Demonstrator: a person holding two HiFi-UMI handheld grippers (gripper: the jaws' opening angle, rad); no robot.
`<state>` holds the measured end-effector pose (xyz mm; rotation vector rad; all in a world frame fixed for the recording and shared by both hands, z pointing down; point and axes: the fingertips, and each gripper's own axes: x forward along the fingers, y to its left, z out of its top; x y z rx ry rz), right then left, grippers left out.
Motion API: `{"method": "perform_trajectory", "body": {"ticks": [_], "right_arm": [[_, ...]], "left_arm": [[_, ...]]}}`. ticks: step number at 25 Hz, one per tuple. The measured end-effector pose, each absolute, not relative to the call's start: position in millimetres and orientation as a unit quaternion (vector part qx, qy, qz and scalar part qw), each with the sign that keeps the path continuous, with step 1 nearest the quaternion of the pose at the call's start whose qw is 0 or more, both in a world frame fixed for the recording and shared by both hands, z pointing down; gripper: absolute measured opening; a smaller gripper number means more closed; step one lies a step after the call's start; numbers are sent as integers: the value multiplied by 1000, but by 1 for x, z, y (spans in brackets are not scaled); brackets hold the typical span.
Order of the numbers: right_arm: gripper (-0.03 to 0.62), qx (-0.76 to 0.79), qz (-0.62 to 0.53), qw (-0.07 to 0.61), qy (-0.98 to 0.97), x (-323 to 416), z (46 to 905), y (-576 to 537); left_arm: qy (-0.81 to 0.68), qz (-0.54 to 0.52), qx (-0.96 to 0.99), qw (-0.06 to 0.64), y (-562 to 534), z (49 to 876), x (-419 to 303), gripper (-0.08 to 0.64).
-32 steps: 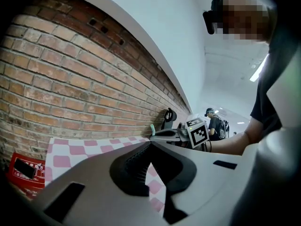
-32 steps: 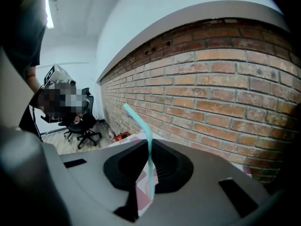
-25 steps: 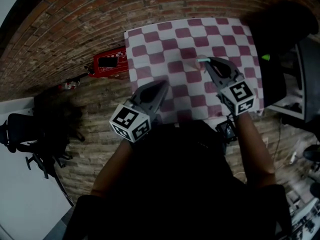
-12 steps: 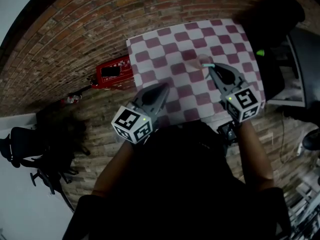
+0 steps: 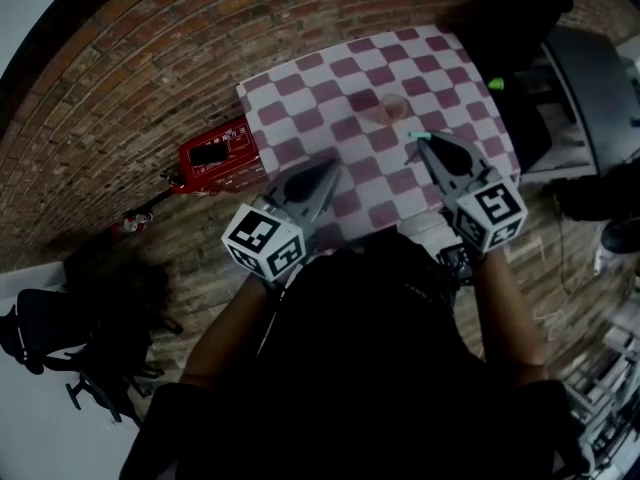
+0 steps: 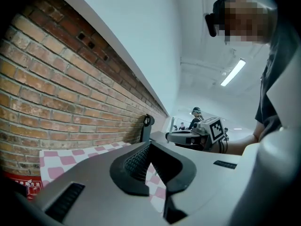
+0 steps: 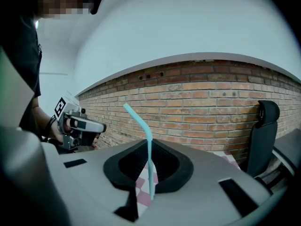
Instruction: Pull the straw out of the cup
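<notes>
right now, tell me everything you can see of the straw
The straw is thin and pale turquoise, plastic by the look of it, with a bendy neck. It stands upright, pinched between the jaws of the right claw, which are closed on its straight shaft. Above the grip the top part bends off to the left in the right gripper view. Its lower end hangs free over the checked cloth. From the head view it sits clear of the cup, touching only the claw.
</notes>
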<state>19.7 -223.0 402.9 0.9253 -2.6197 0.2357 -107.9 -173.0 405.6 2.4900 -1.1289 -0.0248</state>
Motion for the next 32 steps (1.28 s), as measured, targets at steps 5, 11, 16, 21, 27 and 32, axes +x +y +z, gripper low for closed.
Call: {"method": "perform_trajectory", "body": {"ticks": [5,11,16,21,27,32], "right_arm": [[33,333,82,165,-925,37,394,-201],[32,330,91,151,-928,65,390,-185],[32,311,95,133,-936,92,388,-168],[32,299,101,123,-941,141,388,-145],[33,284,118,125,-943,197,397,-108],[32,253,126,133,-950,217,408,-74]], "left_arm": [[-385,-17,903,191,-166,393,-89,11],[-395,-16,901,181,-153,385,-66,12],[-410,-7,893,186,-135,388,-32,11],[-427,-1,886,181,-112,392,14,12],[-449,10,875,179,-71,396,56,12],[-476,16,860,181,-37,402,67,12]]}}
